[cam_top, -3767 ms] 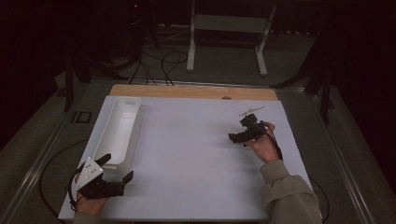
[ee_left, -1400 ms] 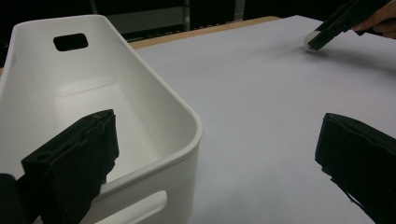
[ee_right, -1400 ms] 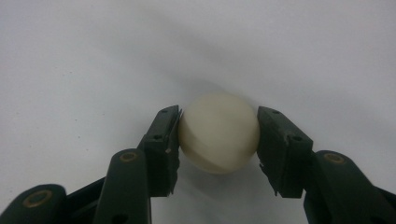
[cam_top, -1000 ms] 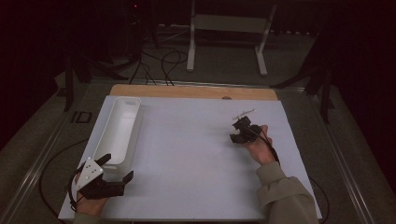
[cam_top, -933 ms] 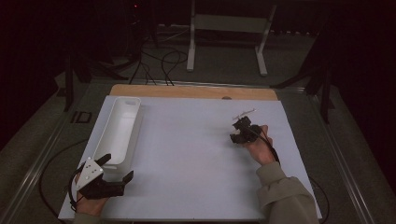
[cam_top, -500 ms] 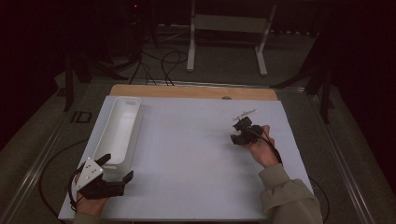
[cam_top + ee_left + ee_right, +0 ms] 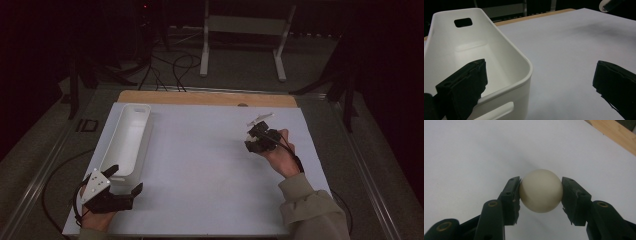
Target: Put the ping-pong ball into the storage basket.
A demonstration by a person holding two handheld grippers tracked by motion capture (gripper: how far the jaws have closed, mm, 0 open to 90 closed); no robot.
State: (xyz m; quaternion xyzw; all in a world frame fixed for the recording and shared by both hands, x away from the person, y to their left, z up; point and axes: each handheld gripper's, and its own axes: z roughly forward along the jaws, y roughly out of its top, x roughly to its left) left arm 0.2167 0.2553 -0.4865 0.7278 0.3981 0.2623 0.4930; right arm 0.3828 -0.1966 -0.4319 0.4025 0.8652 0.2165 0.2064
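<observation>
Bin on worktop, left side; left hand-held gripper at its near end. Ball in right hand-held gripper, right side.

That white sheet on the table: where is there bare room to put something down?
Bare: the wide middle of the sheet, between the white bin and the right gripper holding the ball. Crowded: the bin's near end, which the left gripper straddles.

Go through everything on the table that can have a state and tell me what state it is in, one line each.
white bin: upright, open-topped, nothing visible inside, one jaw of the left gripper inside its near end.
cream ball: clamped between the right gripper's jaws, above the white mat.
left gripper: open, jaws straddling the bin's near wall.
right gripper: shut on the ball.
white mat: lying flat on the table.
</observation>
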